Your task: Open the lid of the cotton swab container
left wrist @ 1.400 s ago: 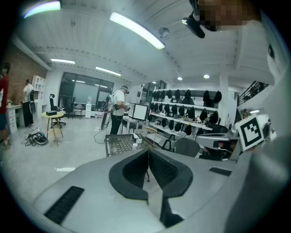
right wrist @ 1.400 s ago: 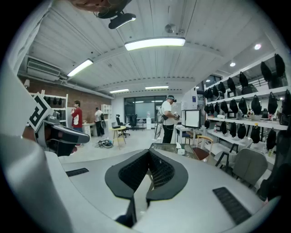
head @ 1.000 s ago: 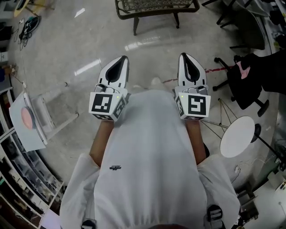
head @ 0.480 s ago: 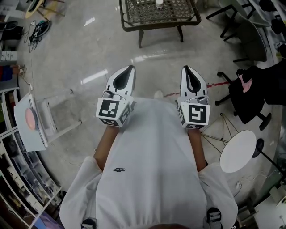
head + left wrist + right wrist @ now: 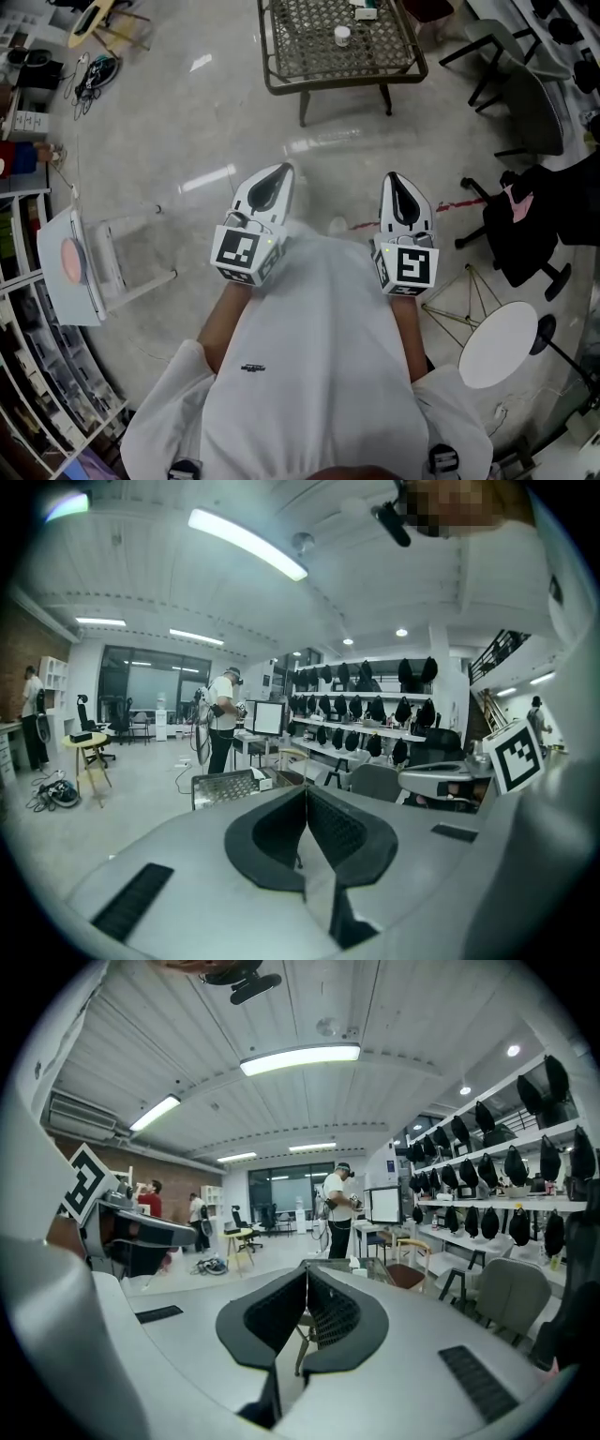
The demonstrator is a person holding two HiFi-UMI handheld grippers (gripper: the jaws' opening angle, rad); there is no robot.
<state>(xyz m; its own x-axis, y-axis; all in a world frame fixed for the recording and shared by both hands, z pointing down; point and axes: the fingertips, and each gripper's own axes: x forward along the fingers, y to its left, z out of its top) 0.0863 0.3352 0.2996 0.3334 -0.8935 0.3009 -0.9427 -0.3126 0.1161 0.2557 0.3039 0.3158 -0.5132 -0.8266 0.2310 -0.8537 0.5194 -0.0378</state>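
A small round white container (image 5: 342,36) stands on a dark mesh-topped table (image 5: 309,56) at the top of the head view, with a small box (image 5: 366,11) behind it. My left gripper (image 5: 284,170) and right gripper (image 5: 392,179) are held side by side in front of the person's white shirt, over the floor and well short of the table. Both point towards the table. In the left gripper view the jaws (image 5: 306,789) meet with nothing between them. The right gripper's jaws (image 5: 307,1271) are likewise shut and hold nothing. The mesh table (image 5: 225,785) shows ahead.
A white folding stand (image 5: 70,262) lies on the floor at the left. At the right are a round white stool (image 5: 497,314), a black office chair (image 5: 534,206) with cloth on it, and a grey chair (image 5: 534,84). A person (image 5: 337,1208) stands beyond the table.
The mesh table has come further into the head view and its top with the white container now shows. Both grippers have travelled forward with the person, still shut.
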